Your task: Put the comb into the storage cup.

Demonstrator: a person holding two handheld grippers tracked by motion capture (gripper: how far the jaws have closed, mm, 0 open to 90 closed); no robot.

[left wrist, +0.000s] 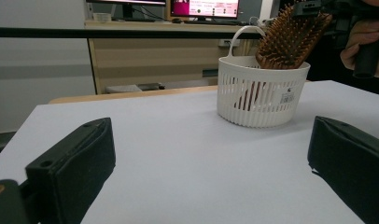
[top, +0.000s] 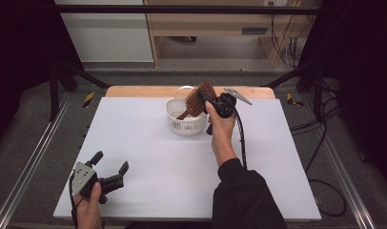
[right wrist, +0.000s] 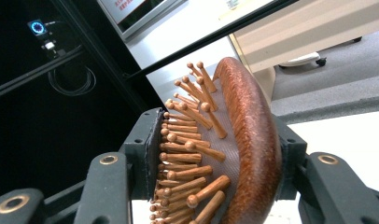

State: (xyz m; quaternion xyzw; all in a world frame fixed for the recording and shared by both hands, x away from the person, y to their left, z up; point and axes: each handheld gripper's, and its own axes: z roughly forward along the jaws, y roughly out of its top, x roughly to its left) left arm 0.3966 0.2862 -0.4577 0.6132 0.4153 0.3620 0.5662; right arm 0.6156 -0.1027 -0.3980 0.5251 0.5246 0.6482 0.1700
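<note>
The high view looks down across the table (top: 148, 157) from its near edge, while both gripper views sit close, sharing the hairbrush (left wrist: 290, 39) with it.

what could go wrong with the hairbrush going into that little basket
1. The right hand-held gripper pinches the wooden hairbrush by its bristles and curved back, so it could slip or twist.
2. The white basket looks light and nothing holds it; the left hand-held gripper sits far off, so a push might tip or slide it.
3. The brush leans on the rim, head sticking out, and may topple over it.
</note>
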